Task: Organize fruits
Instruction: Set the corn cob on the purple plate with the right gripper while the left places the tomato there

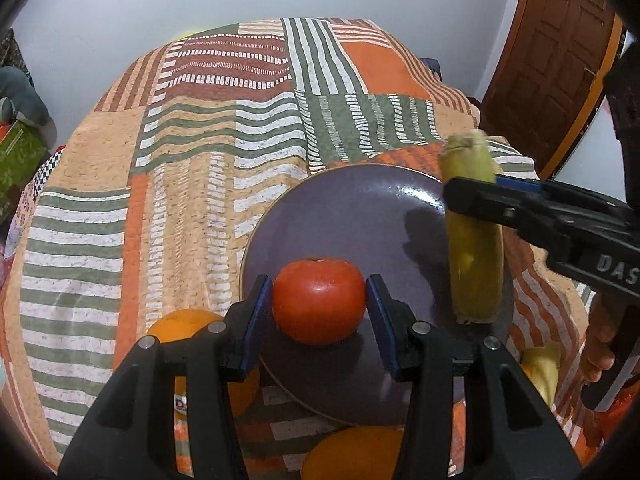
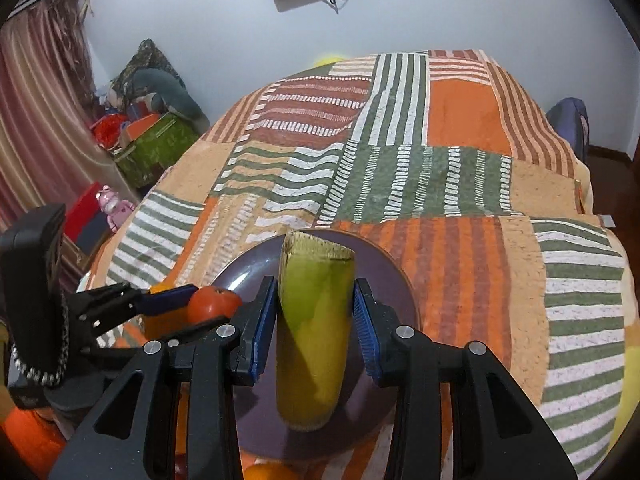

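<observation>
A bench draped in a striped orange, green and brown patchwork cloth [image 2: 460, 128] stands before a pale wall, with a wooden door [image 1: 560, 60] nearby. On the purple plate [image 1: 340, 208], the left gripper [image 1: 319, 312] brackets a tomato [image 1: 319, 305], jaws slightly apart. The right gripper [image 2: 315, 320] clasps a corn cob [image 2: 314, 332], its long axis running away from the camera, cut end farthest.

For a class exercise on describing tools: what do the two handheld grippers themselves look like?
Both the left gripper and the right gripper have black plastic frames with triangular cut-outs, silver round rivets and flat blue pads lining the fingers. The right one's body shows white letters "DAS". The left one's handle carries a black-and-white braided cord. No sleeves show.
</observation>
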{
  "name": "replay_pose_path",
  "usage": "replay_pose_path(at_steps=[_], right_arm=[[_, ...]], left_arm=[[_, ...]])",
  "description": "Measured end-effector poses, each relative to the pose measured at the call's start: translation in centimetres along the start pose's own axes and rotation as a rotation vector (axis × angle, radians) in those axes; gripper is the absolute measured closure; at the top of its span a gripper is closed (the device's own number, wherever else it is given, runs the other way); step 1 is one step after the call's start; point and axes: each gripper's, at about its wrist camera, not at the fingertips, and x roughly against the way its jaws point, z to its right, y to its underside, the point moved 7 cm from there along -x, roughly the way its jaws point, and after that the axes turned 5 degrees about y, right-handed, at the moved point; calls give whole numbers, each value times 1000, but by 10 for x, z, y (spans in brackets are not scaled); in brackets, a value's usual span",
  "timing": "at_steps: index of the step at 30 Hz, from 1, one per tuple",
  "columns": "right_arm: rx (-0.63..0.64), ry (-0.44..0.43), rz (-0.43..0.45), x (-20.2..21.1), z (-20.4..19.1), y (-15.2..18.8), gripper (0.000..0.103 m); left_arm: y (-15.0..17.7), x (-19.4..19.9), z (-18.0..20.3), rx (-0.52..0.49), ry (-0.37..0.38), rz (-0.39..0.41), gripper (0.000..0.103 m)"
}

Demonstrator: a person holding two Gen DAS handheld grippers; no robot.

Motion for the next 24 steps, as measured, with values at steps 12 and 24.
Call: replay_pose_path(at_steps=[12,24], right_arm=[[55,84,-103,-31,3,9,68],[96,116,-38,18,-5,5,67]], left_arm=[[-1,3,0,-13,-15,19,48],[0,55,11,-7,-24,107,43]])
